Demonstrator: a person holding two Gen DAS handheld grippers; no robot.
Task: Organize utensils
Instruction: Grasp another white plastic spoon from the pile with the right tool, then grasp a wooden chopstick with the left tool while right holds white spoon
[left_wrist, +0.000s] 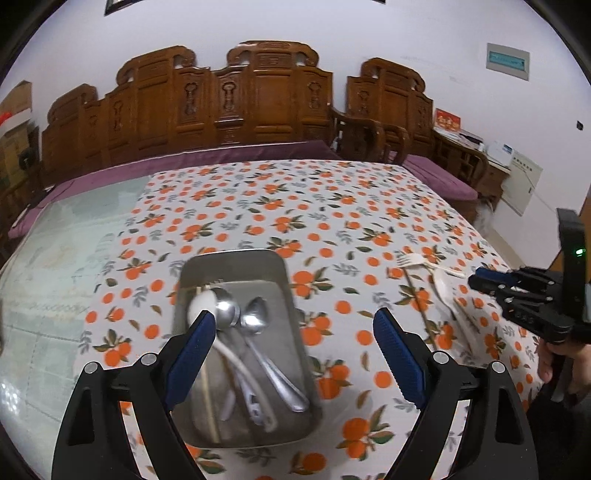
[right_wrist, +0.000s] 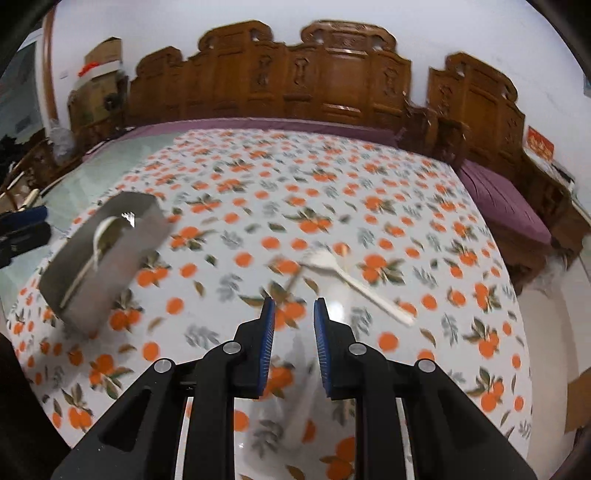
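Two grippers, nothing held: your left gripper (left_wrist: 293, 332) has its jaws wide apart above the metal tray (left_wrist: 236, 266) of spoons. Your right gripper (right_wrist: 293, 314) has jaws narrowly apart; white plastic spoon (right_wrist: 332, 264) lies just ahead on open surface (right_wrist: 332, 177). No legible writing.

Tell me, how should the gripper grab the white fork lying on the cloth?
Grip the white fork by the middle of its thin handle, coming straight down from above. It lies flat on the tablecloth, so there is no way underneath. Set the right gripper's jaws across the handle, not along it. The tined end looks wider and would probably be harder to pinch.
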